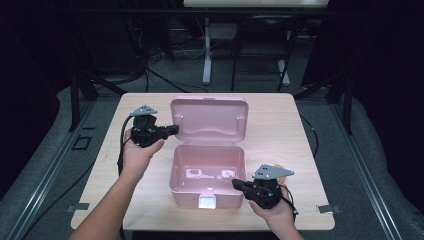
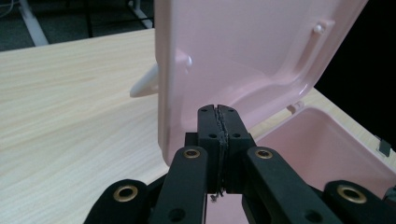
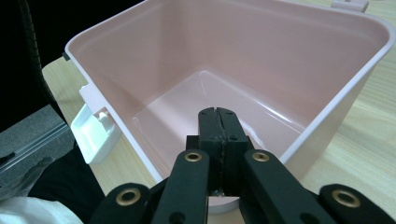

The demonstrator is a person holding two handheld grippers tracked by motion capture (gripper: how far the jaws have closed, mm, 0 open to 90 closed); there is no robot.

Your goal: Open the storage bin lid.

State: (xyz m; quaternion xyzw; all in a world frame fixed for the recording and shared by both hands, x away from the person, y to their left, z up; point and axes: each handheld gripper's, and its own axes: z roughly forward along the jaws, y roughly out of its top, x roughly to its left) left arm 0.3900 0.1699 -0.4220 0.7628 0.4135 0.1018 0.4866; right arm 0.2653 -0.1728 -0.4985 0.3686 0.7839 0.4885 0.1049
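Presently catalogued, starting at the claws.

Left gripper (image 1: pixel 172 130): jaws pressed together with nothing between them, as its own view (image 2: pixel 218 110) shows. It is held in the person's left hand (image 1: pixel 141 150) at the left edge of the raised lid (image 1: pixel 209 118), tips pointing toward it. Whether the tips actually touch the lid edge is hard to judge from the high view; in the left gripper view they sit just in front of it.

Right gripper (image 1: pixel 235 184): jaws likewise closed flat on each other and empty, seen in its own view (image 3: pixel 218 112). It is held in the right hand (image 1: pixel 277 212) at the near right corner of the pink box (image 1: pixel 175 172), tips over the rim and pointing into the hollow.

Pink box: one, plastic, standing open at the middle of the wooden table (image 1: pixel 280 130). Interior bare, with glare on the floor. Lid hinged at the far side, standing up and tipped back.

White latch (image 1: pixel 208 201): one, on the near wall of the box, hanging down; also seen in the right gripper view (image 3: pixel 95 133).

Cable (image 1: pixel 121 145): black, trailing from the left gripper down off the table.
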